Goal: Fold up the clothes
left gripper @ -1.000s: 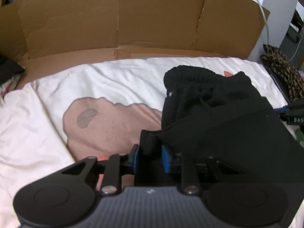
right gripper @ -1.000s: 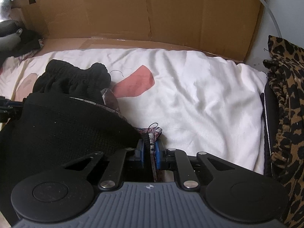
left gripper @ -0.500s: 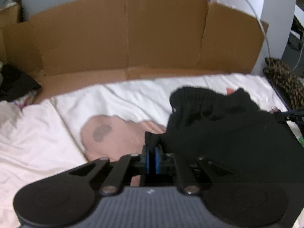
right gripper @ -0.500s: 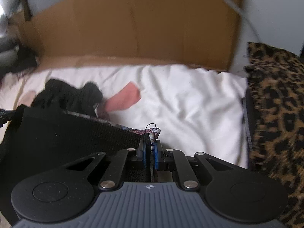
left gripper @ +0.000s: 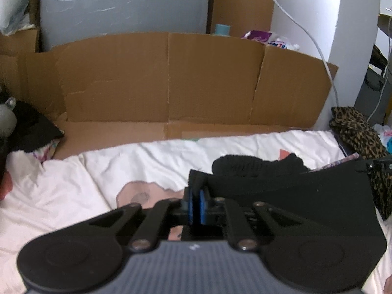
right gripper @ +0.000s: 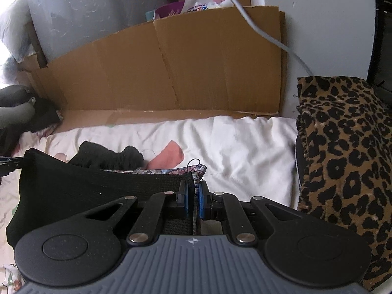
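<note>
Left wrist view: the black garment hangs stretched between the two grippers, its upper edge taut, above the bed.
Garment: black knit, with a patterned lining showing along the top edge; its bunched ribbed end lies on the sheet beyond the raised edge.
Left gripper: blue pads together, clamped on the garment's left corner.
Right gripper: pads clamped on the garment's right corner, with the fabric edge and a loose thread standing up between them.
Other gripper in view: the right one shows at the far right edge of the left wrist view, the left one at the far left edge of the right wrist view, each at an end of the taut edge.
Bed: white sheet with pink patches, wrinkled.
Cardboard: folded sheet standing along the far side of the bed.
Leopard cloth: piled at the bed's right side, just beside the right gripper.
Cable: grey, running down the white wall behind the cardboard.
</note>
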Action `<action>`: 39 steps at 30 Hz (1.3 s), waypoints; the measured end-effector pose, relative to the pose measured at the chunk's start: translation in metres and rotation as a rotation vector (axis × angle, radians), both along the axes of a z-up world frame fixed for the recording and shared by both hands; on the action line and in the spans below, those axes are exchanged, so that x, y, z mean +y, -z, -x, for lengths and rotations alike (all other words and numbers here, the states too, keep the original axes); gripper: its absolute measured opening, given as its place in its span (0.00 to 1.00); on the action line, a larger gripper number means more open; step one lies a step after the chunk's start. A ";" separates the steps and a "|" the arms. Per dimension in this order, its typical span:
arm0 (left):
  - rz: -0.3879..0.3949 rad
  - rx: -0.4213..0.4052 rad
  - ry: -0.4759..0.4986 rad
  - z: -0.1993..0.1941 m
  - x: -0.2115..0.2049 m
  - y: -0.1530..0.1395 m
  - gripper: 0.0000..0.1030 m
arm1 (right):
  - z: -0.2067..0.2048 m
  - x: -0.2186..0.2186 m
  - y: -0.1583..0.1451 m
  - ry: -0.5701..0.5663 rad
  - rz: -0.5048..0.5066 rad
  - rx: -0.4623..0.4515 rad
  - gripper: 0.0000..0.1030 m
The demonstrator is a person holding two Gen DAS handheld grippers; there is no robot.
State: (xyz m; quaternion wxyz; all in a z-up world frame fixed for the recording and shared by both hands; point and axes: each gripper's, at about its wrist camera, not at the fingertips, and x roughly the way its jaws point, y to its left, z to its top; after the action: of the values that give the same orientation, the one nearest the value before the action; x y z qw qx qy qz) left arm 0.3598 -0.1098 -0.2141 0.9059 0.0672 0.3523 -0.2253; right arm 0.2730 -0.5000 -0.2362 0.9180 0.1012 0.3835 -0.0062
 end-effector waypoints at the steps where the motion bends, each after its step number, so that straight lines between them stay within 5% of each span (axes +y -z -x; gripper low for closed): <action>1: -0.003 0.003 0.006 -0.003 -0.001 -0.001 0.06 | 0.000 -0.001 0.000 0.003 0.001 0.003 0.06; 39: -0.034 0.147 -0.078 -0.102 -0.025 0.048 0.02 | -0.072 -0.003 0.031 0.017 0.124 0.167 0.07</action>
State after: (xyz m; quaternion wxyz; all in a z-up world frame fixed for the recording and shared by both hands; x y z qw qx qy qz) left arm 0.4620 -0.1348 -0.2626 0.8844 0.0519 0.4240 -0.1881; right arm 0.3446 -0.5025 -0.2676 0.8872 0.0465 0.4567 -0.0461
